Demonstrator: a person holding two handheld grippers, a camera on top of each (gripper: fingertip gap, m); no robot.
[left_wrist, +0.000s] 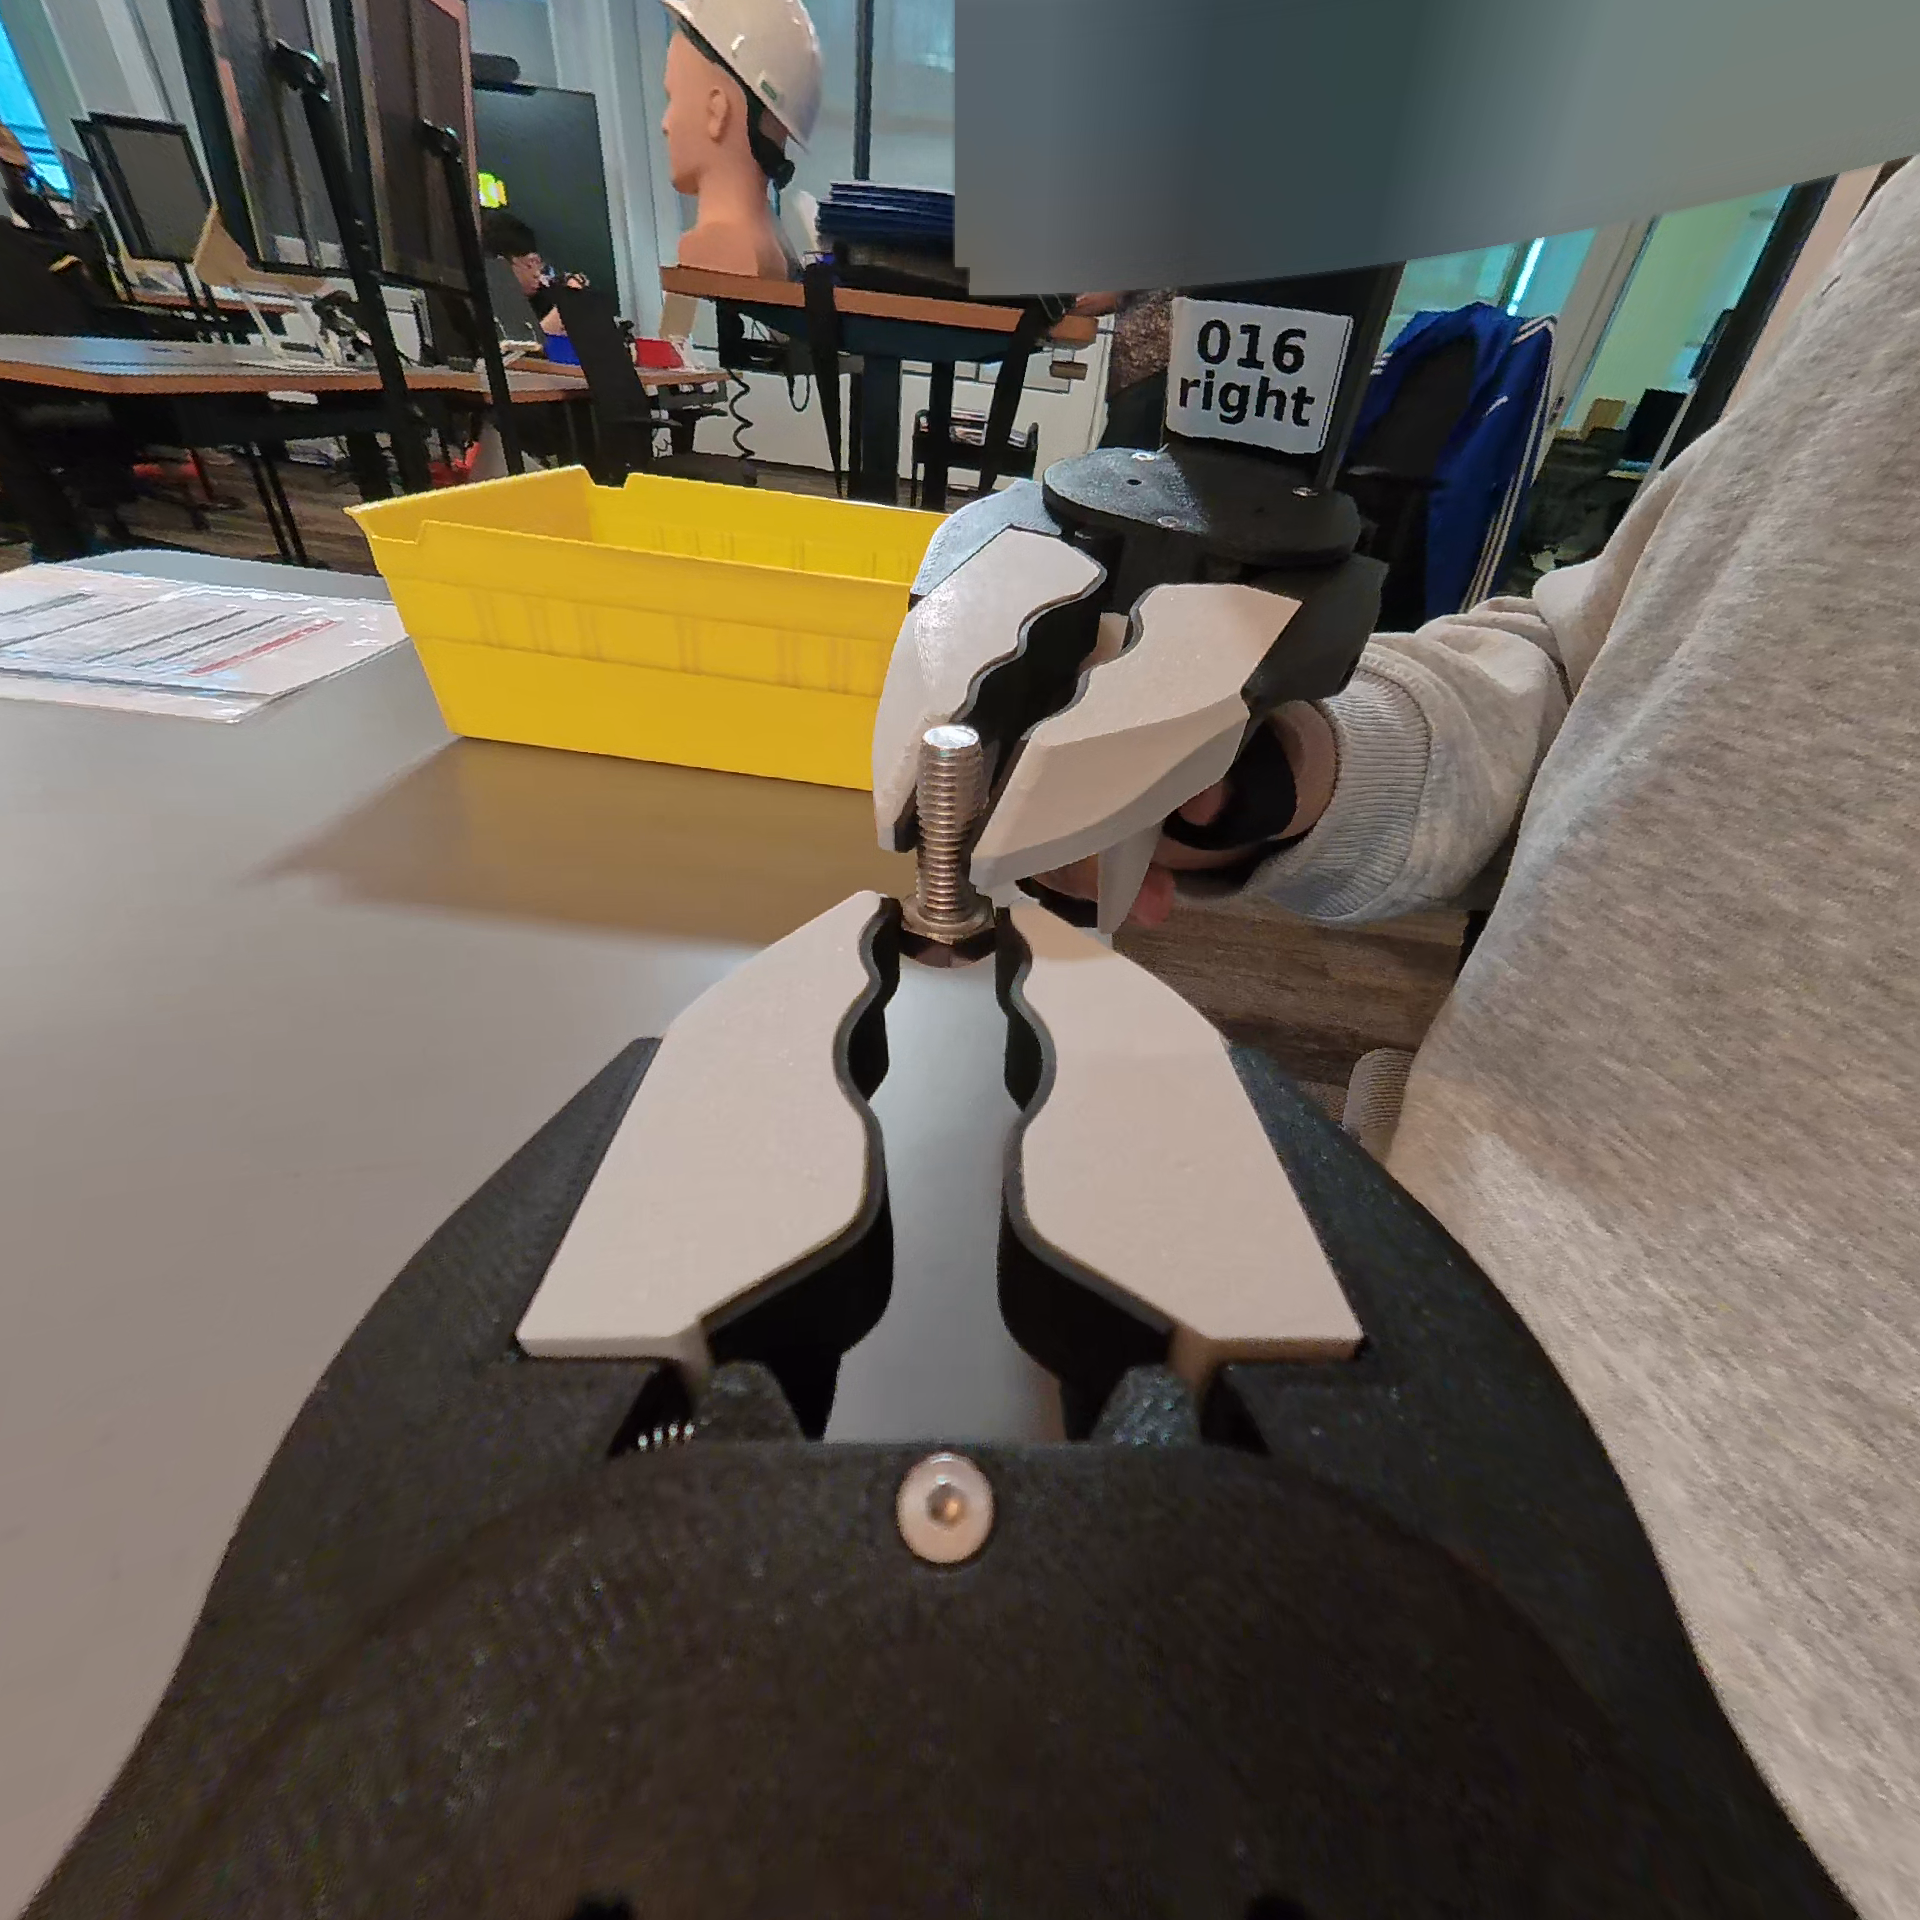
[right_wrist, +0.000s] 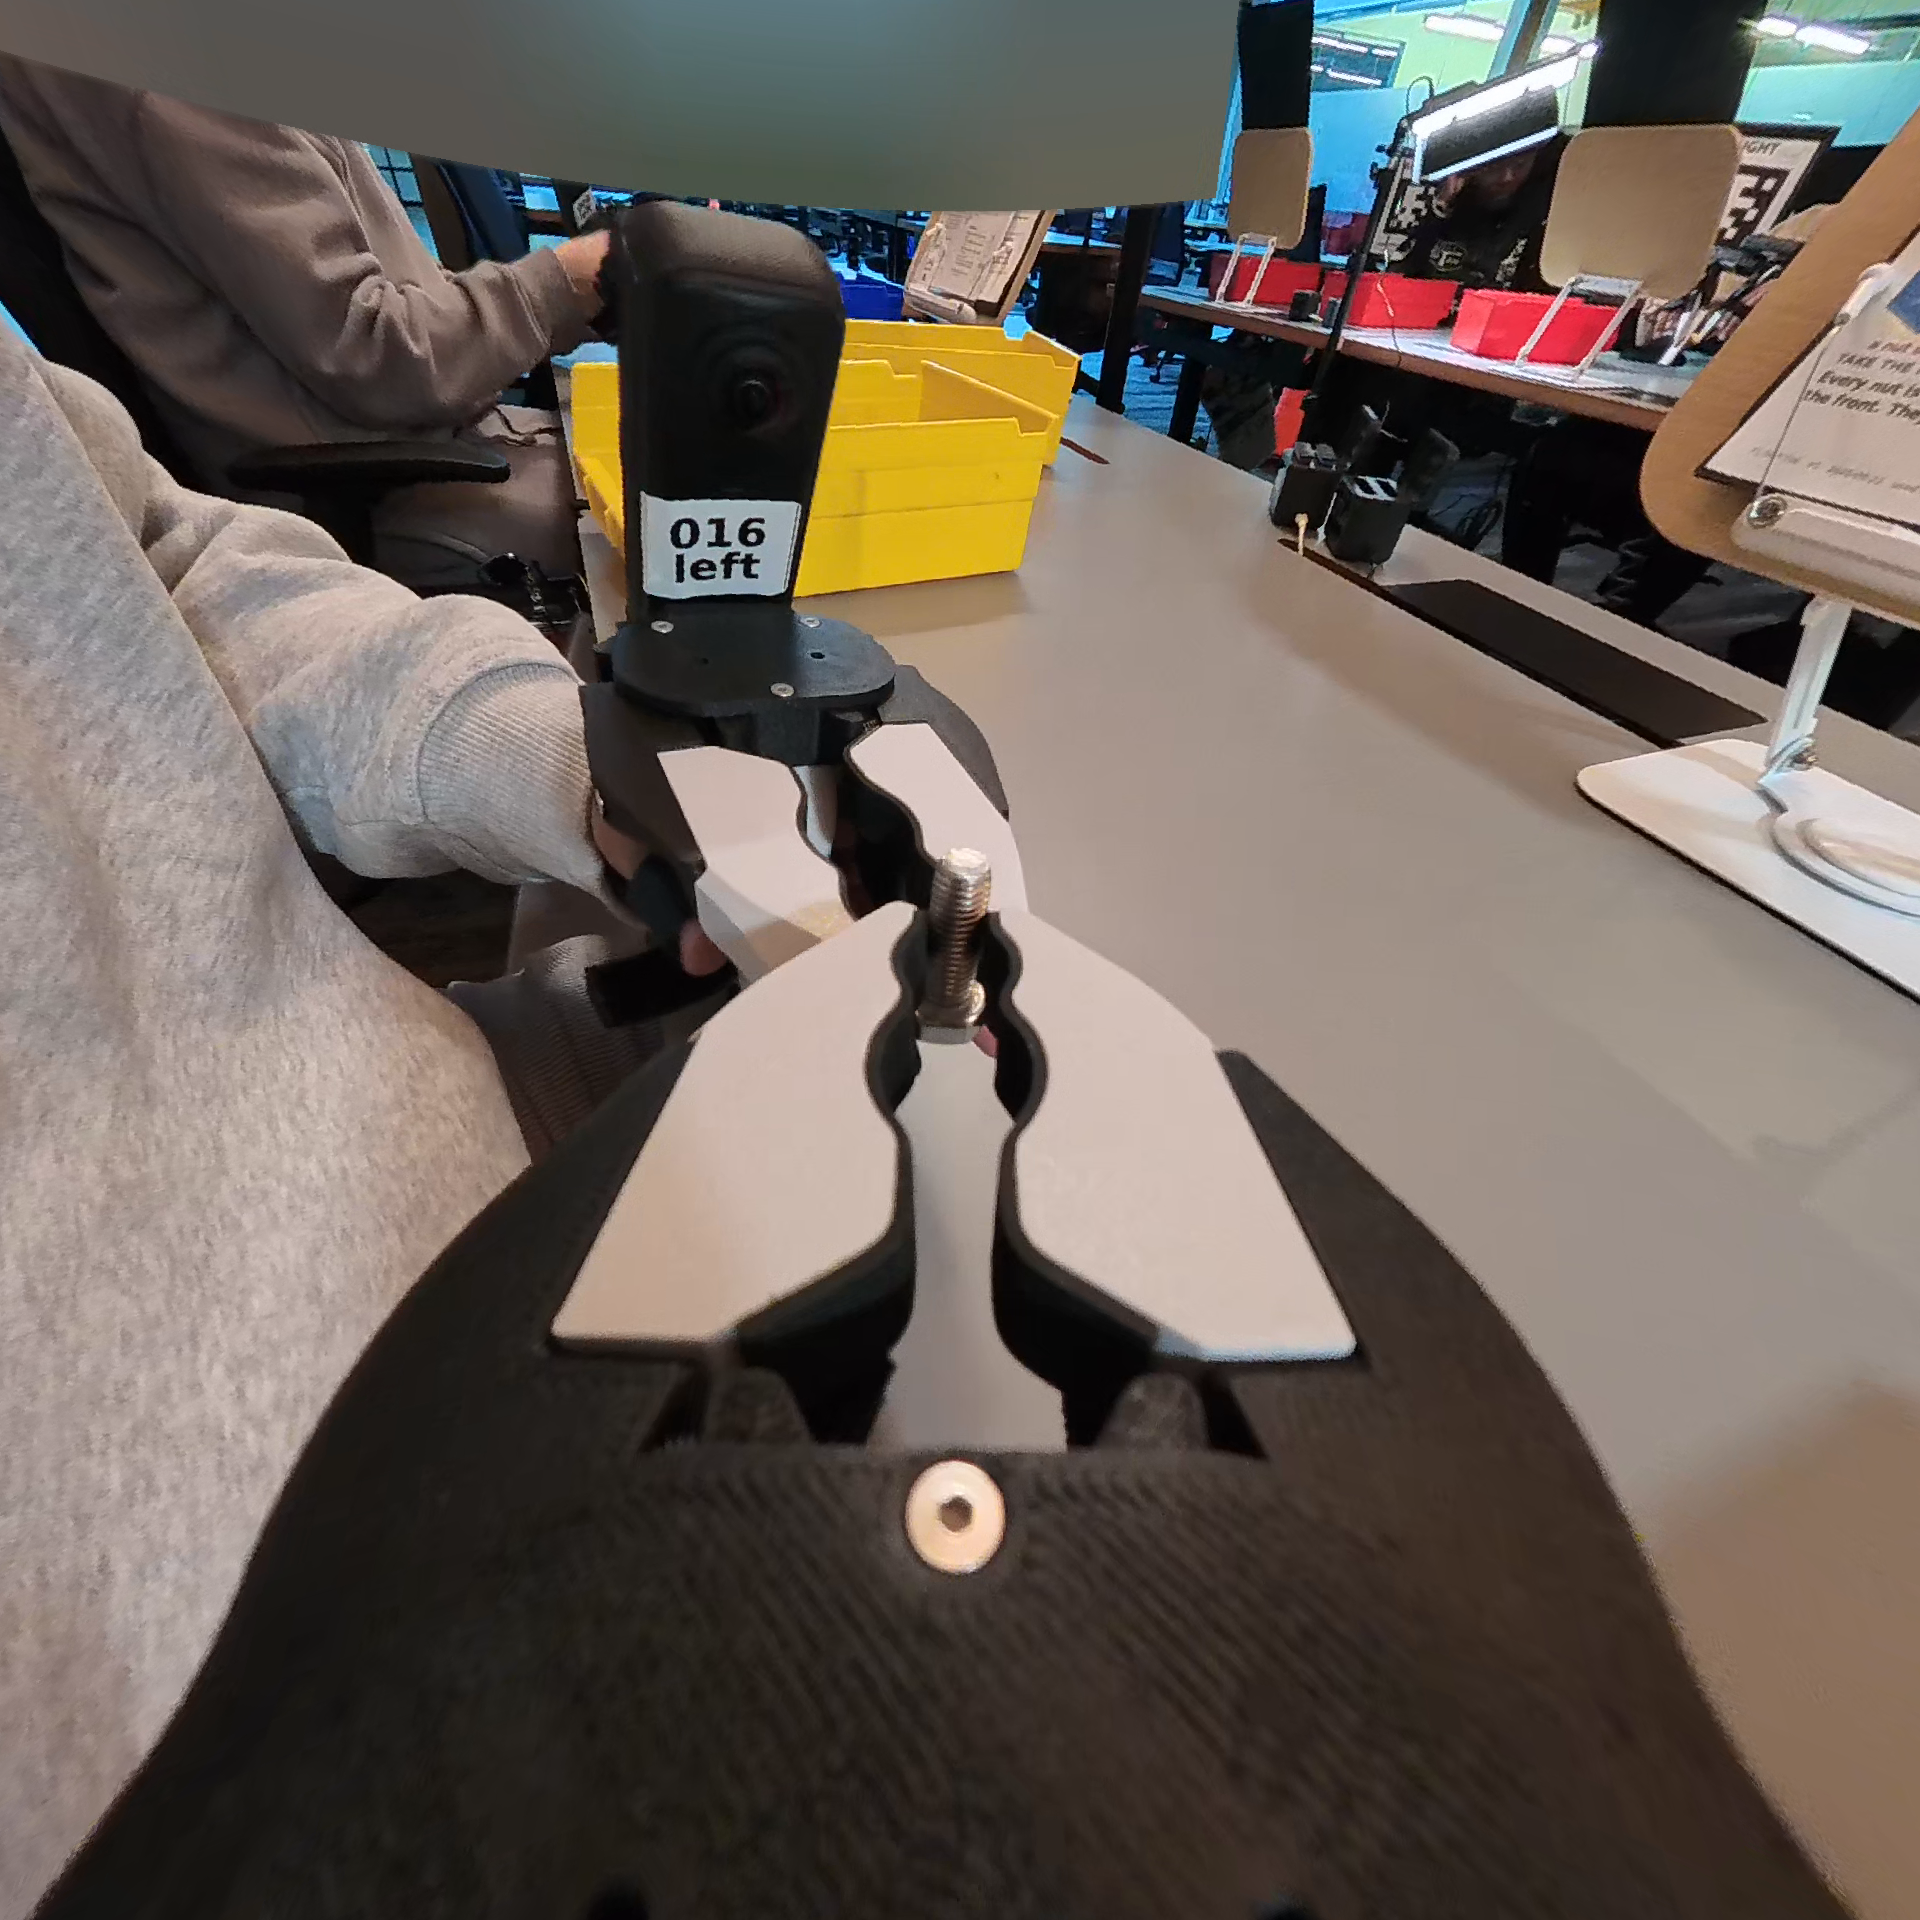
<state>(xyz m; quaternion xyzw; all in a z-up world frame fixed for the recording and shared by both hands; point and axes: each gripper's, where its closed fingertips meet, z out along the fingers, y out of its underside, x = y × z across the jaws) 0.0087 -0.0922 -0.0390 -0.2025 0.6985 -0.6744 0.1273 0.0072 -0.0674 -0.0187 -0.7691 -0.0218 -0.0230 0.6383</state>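
A silver bolt (left_wrist: 948, 810) stands upright over the grey table (left_wrist: 260, 1039), with a hex nut (left_wrist: 945, 920) low on its thread. My left gripper (left_wrist: 940, 914) is shut on the bolt's lower end, at the nut and head. My right gripper (left_wrist: 940, 862) comes in from the upper right and is closed round the threaded shank just above. In the right wrist view my right gripper (right_wrist: 954, 920) has the bolt (right_wrist: 961, 914) in its tip notch, the nut (right_wrist: 951, 1006) just below. The left gripper's fingers (right_wrist: 748, 862) reach in underneath.
A yellow bin (left_wrist: 644, 644) stands on the table behind the grippers and also shows in the right wrist view (right_wrist: 935, 488). A laminated sheet (left_wrist: 177, 634) lies at far left. A white document stand (right_wrist: 1787, 810) and a black strip (right_wrist: 1558, 655) are to the right. A grey sleeve (left_wrist: 1662, 831) is close by. Left and right tips are no more than a few centimetres apart.
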